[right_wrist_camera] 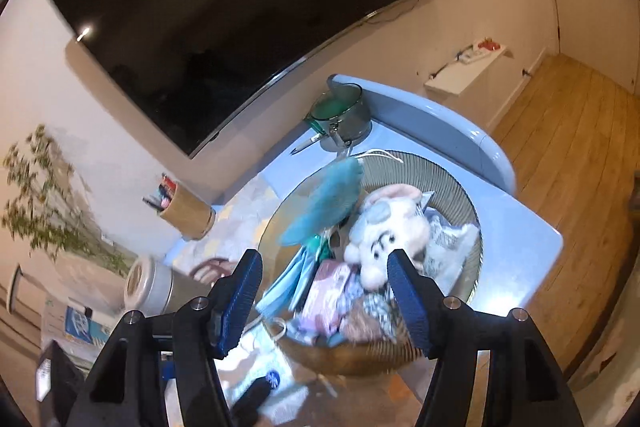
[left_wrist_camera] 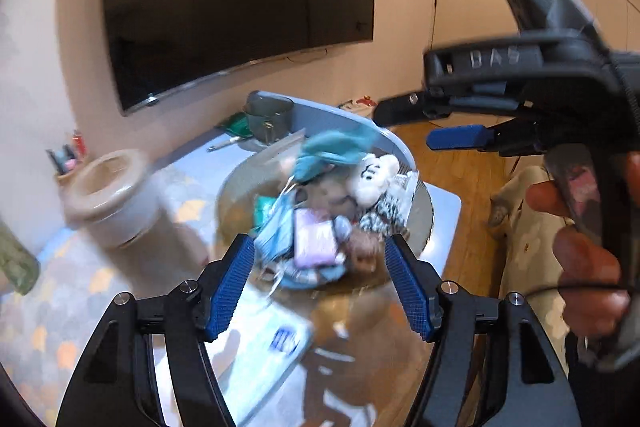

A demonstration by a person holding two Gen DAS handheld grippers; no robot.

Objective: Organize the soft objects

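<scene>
Both my tongs stand wide with nothing between the pads: left tongs and right tongs hang above the near rim of the woven basket. Just beyond the tips, inside it, lie the white plush mouse, a teal cloth and a pink packet. Behind the basket, a glass pot sits on the surface.

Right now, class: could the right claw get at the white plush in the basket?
Probably yes: the right claw is open and the plush lies on top of the pile, nothing covering it.
</scene>
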